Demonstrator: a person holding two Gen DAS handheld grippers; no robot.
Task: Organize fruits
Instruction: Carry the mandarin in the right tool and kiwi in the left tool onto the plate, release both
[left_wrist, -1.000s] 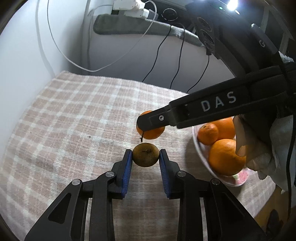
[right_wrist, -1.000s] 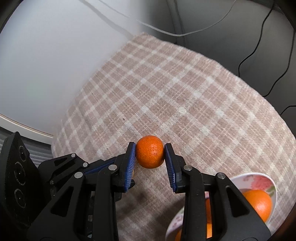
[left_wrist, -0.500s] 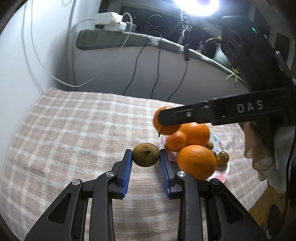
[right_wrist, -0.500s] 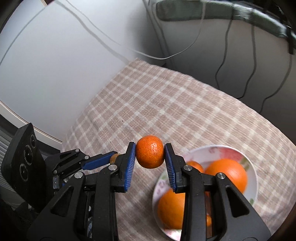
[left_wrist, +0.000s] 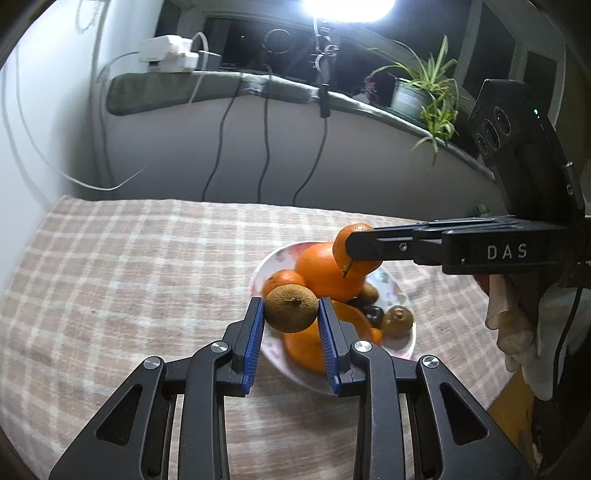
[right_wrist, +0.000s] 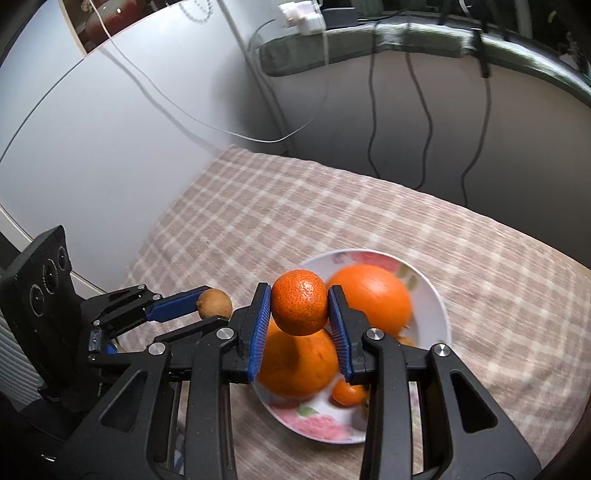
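My left gripper (left_wrist: 291, 308) is shut on a brown kiwi (left_wrist: 291, 309) and holds it above the near left rim of a white floral plate (left_wrist: 404, 349). My right gripper (right_wrist: 299, 308) is shut on a small mandarin (right_wrist: 300, 306) and holds it above the plate (right_wrist: 439, 295). The plate holds large oranges (left_wrist: 325, 273), a small mandarin (left_wrist: 282, 280) and kiwis (left_wrist: 398, 321). In the left wrist view the right gripper (left_wrist: 354, 245) reaches in from the right over the plate. In the right wrist view the left gripper (right_wrist: 207, 301) with the kiwi (right_wrist: 216, 302) is at the left.
A checked pink and white cloth (left_wrist: 129, 277) covers the table. A white wall (right_wrist: 92, 147) stands at the left. Cables (left_wrist: 266, 147) hang from a grey ledge (left_wrist: 221, 88) at the back. A potted plant (left_wrist: 424, 92) stands on the ledge. The table's right edge is near the plate.
Both grippers have moved to the right with their fruit, from over the bare cloth to over the plate. Both stay shut on their fruit.
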